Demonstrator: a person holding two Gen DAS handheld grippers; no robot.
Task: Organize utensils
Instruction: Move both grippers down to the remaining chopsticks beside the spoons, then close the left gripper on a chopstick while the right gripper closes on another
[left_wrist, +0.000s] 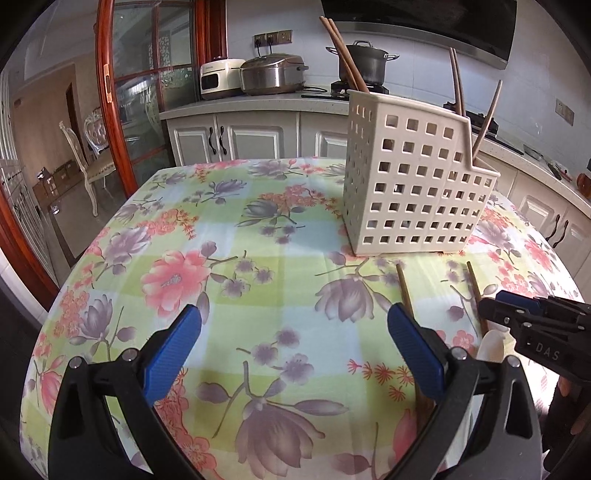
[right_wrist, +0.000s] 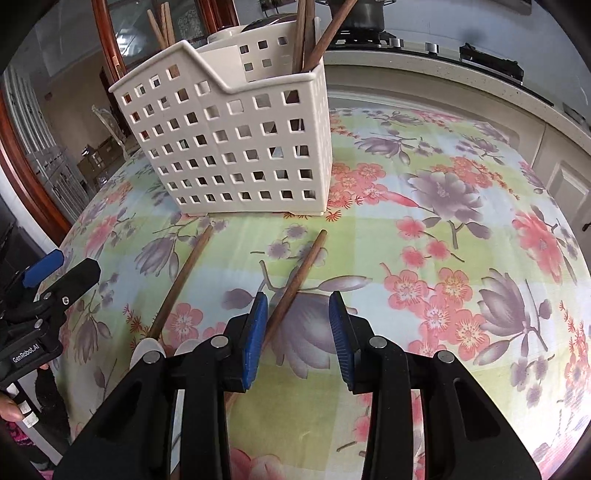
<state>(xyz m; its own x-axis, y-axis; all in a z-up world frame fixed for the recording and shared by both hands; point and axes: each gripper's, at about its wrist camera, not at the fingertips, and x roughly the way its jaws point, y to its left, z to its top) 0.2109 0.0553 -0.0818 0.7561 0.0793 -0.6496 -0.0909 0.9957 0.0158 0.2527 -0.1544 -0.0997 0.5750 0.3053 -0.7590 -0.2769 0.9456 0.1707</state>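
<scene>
Left wrist view first: the left gripper (left_wrist: 295, 332) hangs low over the tabletop (left_wrist: 258, 266) with its jaws wide apart and nothing but flowered cloth between them. Ahead of the jaws and off to their right stands the caddy (left_wrist: 413, 184), a white perforated holder with wooden handles (left_wrist: 345, 55) already poking up from its compartments, so part of the sorting looks done. Just outside the right jaw lies one wooden utensil (left_wrist: 404, 291), its handle end aimed at the caddy's foot; a second (left_wrist: 474, 284) lies further right, where the right gripper (left_wrist: 513, 314) comes into view at the edge. This arm looks parked, probably kept clear so the other can work.

Right wrist view: the left gripper shows at the far left edge. The first utensil (right_wrist: 181, 280) lies well outside the left jaw, running from a pale spoon-like end (right_wrist: 147, 350) near the camera up toward the caddy (right_wrist: 229, 140). The second utensil (right_wrist: 299, 273) passes between the jaws, close against the left pad, its far tip stopping short of the caddy wall. Here the jaws are apart and clamped on nothing, straddling the handle, which I read as lining up a pinch. Centring the stick between the pads would likely make the closing cleaner. Both loose utensils lie with handles toward the caddy.
</scene>
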